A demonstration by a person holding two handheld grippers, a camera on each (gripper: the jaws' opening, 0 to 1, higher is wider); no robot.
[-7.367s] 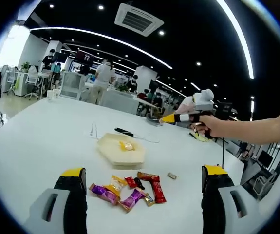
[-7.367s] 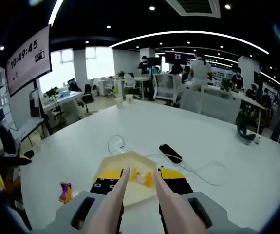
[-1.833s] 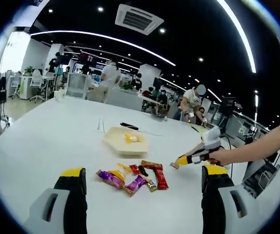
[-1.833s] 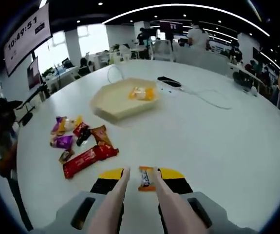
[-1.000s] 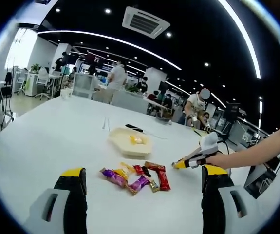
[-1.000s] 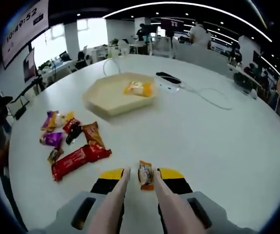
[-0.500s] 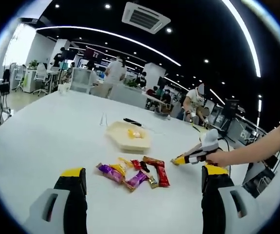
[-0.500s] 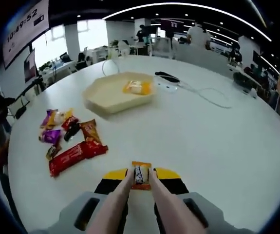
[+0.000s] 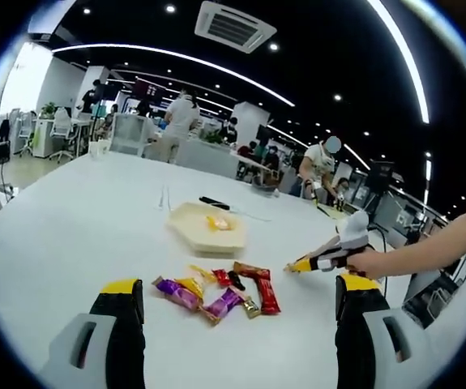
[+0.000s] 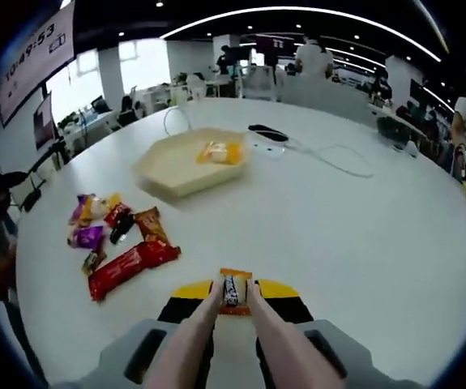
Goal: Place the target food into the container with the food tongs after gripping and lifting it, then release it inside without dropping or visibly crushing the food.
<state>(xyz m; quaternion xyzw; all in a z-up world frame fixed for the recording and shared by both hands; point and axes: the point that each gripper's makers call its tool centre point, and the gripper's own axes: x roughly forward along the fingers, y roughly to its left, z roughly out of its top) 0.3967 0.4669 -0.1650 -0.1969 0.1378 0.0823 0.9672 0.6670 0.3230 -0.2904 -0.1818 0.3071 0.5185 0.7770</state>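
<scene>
In the right gripper view my right gripper (image 10: 233,297) is shut on a small orange-and-black wrapped candy (image 10: 233,291), held just above the white table. A pile of wrapped snacks (image 10: 117,237) lies to its left, and a cream hexagonal tray (image 10: 185,168) with a yellow candy (image 10: 220,151) in it sits farther off. In the left gripper view my left gripper (image 9: 237,301) stands wide open over the table, the snack pile (image 9: 219,292) between and beyond its jaws, the tray (image 9: 203,231) behind. The right gripper (image 9: 323,261) comes in from the right, held by a hand.
A white cable (image 10: 327,159) and a black device (image 10: 262,132) lie past the tray. The round white table (image 10: 362,243) has much bare surface to the right. Desks, chairs and people fill the office behind.
My right gripper closed on the small candy that lay between its tongs a second ago and has it off the table. The left gripper stayed open; its view only shifted slightly.
</scene>
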